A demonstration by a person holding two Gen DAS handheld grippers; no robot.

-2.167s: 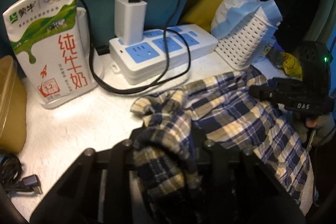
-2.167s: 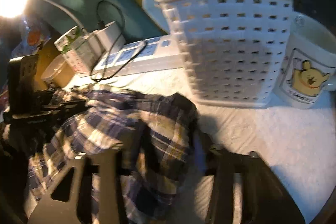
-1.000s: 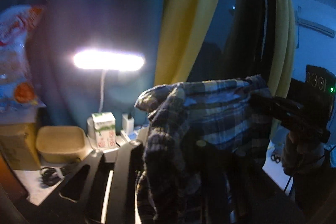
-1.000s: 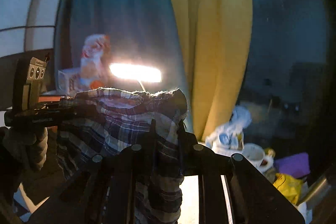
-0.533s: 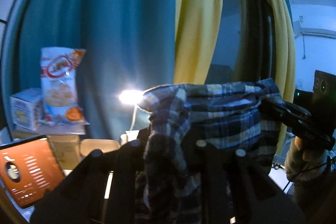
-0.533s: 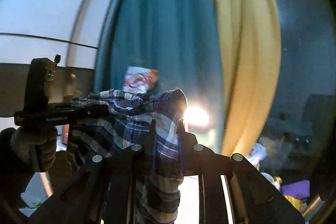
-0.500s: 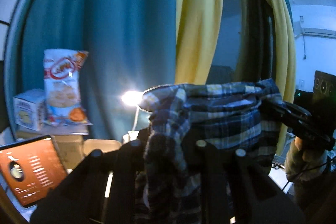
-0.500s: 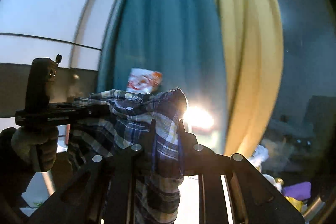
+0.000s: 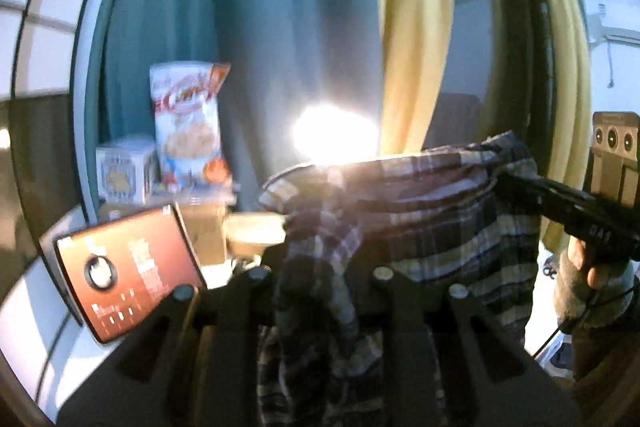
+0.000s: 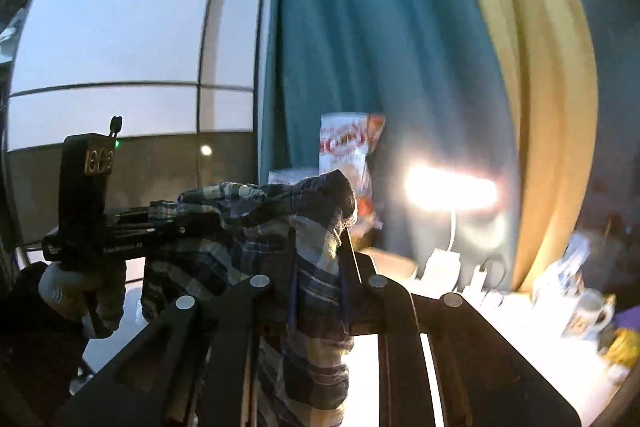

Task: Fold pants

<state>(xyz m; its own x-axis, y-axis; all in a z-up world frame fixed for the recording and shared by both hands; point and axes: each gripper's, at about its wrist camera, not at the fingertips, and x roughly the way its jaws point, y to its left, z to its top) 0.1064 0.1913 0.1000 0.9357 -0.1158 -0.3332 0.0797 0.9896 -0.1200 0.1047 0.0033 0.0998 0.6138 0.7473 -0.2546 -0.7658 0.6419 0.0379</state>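
We had the plaid pants (image 9: 420, 211) up in the air, stretched btwn both grippers, top edge running across the middle of the left wrist frame. Left gripper (image 9: 320, 267) was clenched on one bunched corner, bottom center of that view, cloth spilling down btwn the fingers. Right gripper (image 10: 316, 279) was clamped on the other corner, bottom center of its own view, w/ fabric pinched and hanging below. In the left view we caught the right gripper's black body at the right edge, biting the far end of the waist; in the right view the left one sat at mid left, fist around the handle.

Behind: teal curtain (image 10: 360, 47) and yellow curtain (image 10: 540, 67) up top, lamp (image 10: 450, 189) glaring center right, snack bag (image 9: 186, 123) left of center, mug (image 10: 588, 311) lower right on the table (image 10: 540, 359).

Progress, as we judged it: early. Pants were lifted and spread, no fold visible yet. Left to do, prob: lay flat on the table, leg over leg, then fold lengthwise. Legs hung out of frame, so their state we couldn't tell.
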